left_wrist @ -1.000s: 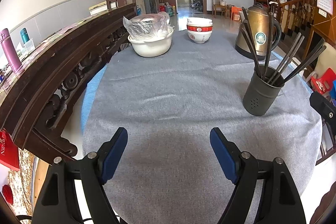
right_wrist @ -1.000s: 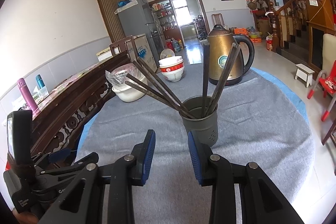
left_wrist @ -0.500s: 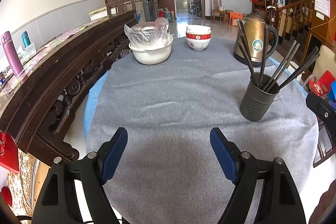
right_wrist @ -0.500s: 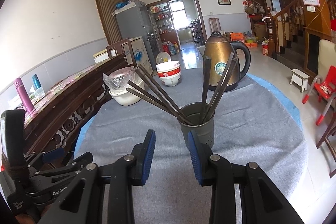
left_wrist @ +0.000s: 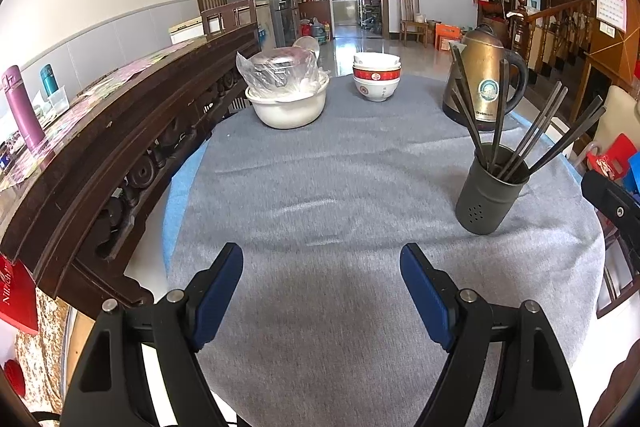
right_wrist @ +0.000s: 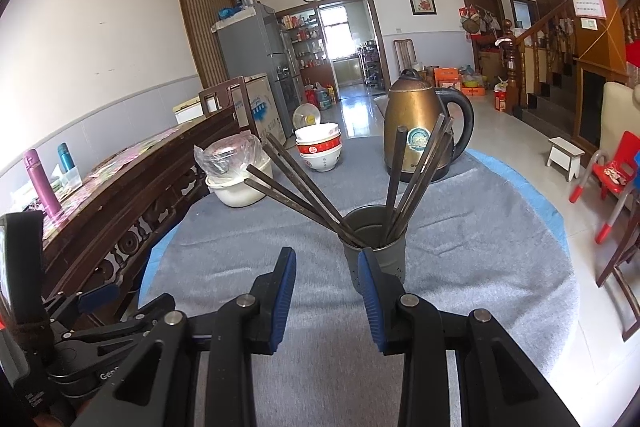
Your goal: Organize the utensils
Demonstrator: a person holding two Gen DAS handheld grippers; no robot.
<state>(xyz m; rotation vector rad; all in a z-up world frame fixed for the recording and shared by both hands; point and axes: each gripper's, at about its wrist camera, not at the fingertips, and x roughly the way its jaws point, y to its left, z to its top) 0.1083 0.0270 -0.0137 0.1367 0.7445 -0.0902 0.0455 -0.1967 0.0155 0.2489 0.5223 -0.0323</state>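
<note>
from the left wrist view, the left gripper [left_wrist: 321, 269] hangs over the near part of a round table covered with a grey cloth [left_wrist: 320, 187]. its two blue-padded fingers [left_wrist: 218, 297] stand wide apart with only bare cloth between them; they hold nothing. off to the right, well apart from these fingers, a dark grey cup [left_wrist: 489, 187] stands upright on the cloth with dark chopsticks [left_wrist: 536, 135] fanning out of its top. behind the cup sits a brass-coloured kettle [left_wrist: 482, 83]. at the far side of the table are a stack of red-and-white bowls [left_wrist: 376, 77] and, to their left, a white basin [left_wrist: 286, 105] holding something wrapped in a clear plastic bag. a dark carved wooden bench back [left_wrist: 120, 131] runs along the table's left edge. a black part of the other gripper shows at the right edge.

from the right wrist view, the right gripper [right_wrist: 327, 277] points at the same cup [right_wrist: 380, 247], which stands just beyond its fingertips and slightly right of the gap. the fingers [right_wrist: 284, 295] are set fairly narrow and grip nothing; the right-hand finger overlaps the cup's lower left side in this view, and i cannot tell whether it touches. the chopsticks [right_wrist: 304, 195] lean in two bunches, one to the left, one to the right toward the kettle [right_wrist: 416, 131]. the bowls [right_wrist: 320, 147] and basin [right_wrist: 236, 187] sit further back, and the left gripper's black frame [right_wrist: 80, 339] shows at lower left.
</note>
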